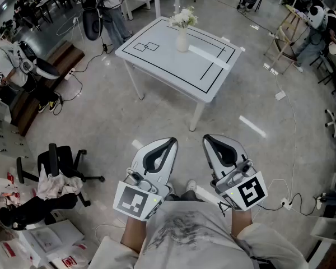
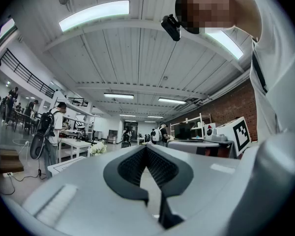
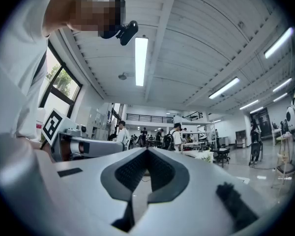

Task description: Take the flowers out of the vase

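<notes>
left claw [image 1: 170, 143]: pressed together, empty | right claw [image 1: 208, 139]: same | flowers [image 1: 183, 18]: in vase [image 1: 182, 41], worktop [image 1: 213, 78], top centre

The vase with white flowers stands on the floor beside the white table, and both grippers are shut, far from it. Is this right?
One error: the head view shows the vase with its flowers on the white table. The left gripper and right gripper are shut, far from it.

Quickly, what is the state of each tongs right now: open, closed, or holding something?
Left tongs: closed, holding nothing.
Right tongs: closed, holding nothing.
</notes>
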`<state>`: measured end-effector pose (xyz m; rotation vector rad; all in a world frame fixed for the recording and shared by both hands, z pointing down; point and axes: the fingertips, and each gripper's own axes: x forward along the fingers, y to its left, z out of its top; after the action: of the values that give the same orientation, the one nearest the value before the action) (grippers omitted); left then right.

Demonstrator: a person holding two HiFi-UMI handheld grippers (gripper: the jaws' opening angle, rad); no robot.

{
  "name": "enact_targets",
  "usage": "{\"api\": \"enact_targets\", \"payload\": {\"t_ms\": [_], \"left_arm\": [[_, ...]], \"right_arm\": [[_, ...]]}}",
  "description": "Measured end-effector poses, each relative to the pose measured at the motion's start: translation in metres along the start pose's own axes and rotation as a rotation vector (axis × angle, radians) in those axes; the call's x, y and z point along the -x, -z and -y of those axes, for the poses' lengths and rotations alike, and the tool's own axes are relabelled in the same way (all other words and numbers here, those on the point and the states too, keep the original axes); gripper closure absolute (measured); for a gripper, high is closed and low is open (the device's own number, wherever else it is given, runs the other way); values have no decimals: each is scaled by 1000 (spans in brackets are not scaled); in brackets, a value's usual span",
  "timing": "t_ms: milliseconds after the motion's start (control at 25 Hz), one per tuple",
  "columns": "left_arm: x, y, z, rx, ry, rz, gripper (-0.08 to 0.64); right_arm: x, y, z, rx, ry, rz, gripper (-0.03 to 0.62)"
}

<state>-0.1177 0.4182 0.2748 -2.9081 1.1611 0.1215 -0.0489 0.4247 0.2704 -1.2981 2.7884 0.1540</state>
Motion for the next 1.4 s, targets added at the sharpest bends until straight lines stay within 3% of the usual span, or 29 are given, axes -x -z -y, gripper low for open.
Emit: {"api": "enact_targets", "payload": {"t_ms": [600,920,1400], "left_arm": [[-21,-1,24,-20,-27,-10,552],[-34,4,48,-26,-52,-32,552],[-60,11,28,-22,-50,-35,552]], "right_arm": [[20,0,23,26,-13,-4,575],[39,-4,36,2,-63,23,577],[18,3,60,14,-61,14,577]]}}
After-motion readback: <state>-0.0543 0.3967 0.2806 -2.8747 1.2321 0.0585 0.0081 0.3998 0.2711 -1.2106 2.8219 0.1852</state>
